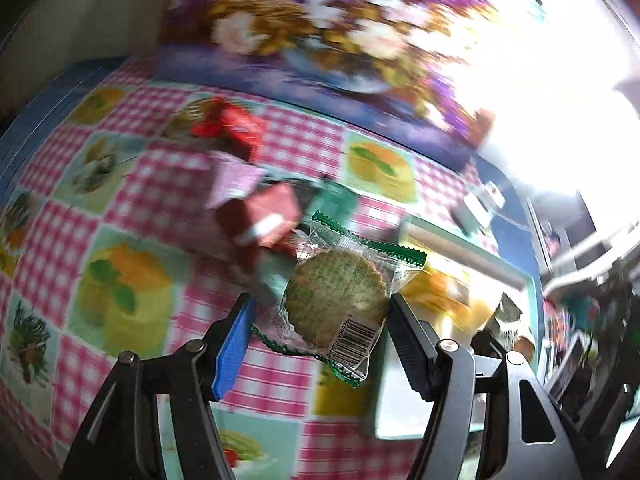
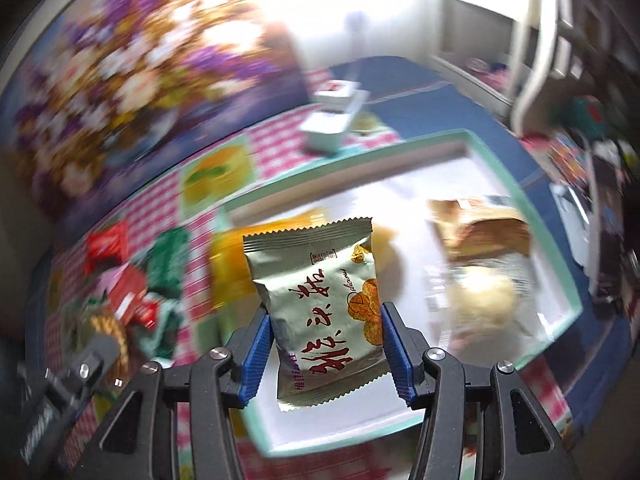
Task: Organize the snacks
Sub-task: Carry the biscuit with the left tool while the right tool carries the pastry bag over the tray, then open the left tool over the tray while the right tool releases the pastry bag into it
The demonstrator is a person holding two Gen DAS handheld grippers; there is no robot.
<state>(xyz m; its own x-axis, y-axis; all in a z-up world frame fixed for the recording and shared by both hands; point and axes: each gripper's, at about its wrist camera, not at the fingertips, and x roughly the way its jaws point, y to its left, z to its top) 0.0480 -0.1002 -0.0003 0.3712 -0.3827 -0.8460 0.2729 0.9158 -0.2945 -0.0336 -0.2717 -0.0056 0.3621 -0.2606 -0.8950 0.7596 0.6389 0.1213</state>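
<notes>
I carry a light, brittle wrapped biscuit point(image 1: 336, 300) in my left gripper point(image 1: 320, 340) and a crinkly foil snack packet point(image 2: 320, 304) in my right gripper point(image 2: 324, 352), jaws part-closed across each one's sides

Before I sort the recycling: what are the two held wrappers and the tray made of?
Biscuit wrapper: clear glossy plastic film; the biscuit shows through.
Snack packet: silvery film, probably metallised plastic, opaque with crimped ends.
Tray: rigid, mint rim, white floor; plastic or coated card, unclear.
</notes>
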